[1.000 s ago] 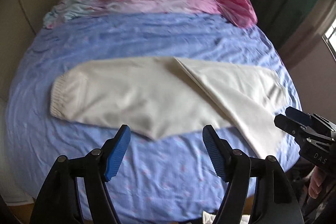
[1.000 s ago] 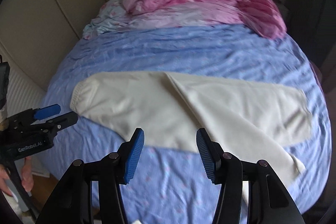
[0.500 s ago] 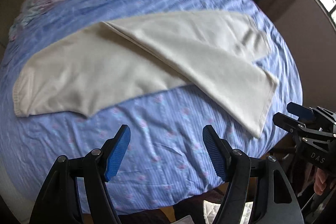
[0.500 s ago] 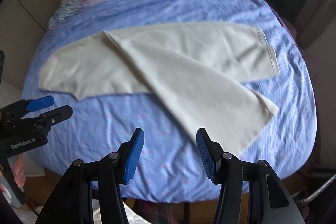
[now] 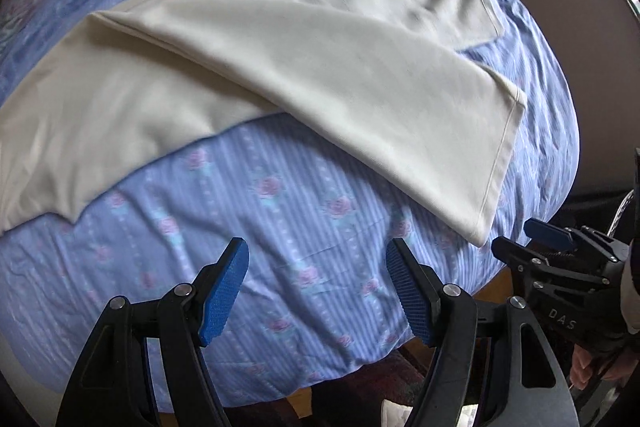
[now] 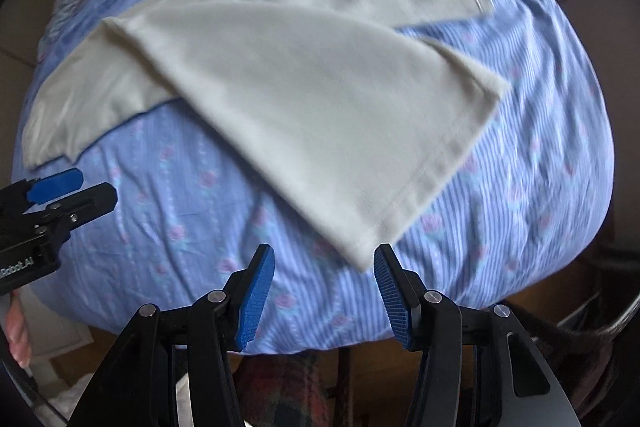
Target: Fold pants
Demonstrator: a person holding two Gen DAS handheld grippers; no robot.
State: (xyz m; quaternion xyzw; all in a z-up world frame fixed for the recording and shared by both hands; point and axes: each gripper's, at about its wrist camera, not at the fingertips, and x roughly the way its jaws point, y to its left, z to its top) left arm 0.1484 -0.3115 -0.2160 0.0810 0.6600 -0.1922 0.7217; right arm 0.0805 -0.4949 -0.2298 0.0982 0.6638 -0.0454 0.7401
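Here the cream pants (image 6: 312, 115) lie on the blue bed sheet (image 5: 280, 227) with legs spread apart, and both the left gripper (image 5: 316, 287) and right gripper (image 6: 324, 291), open and empty, approach; next the right must take the near hem corner (image 6: 360, 255).

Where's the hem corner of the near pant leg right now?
In the right wrist view, the near leg's hem corner lies flat on the blue sheet, just ahead of the right gripper, whose jaws stand open.
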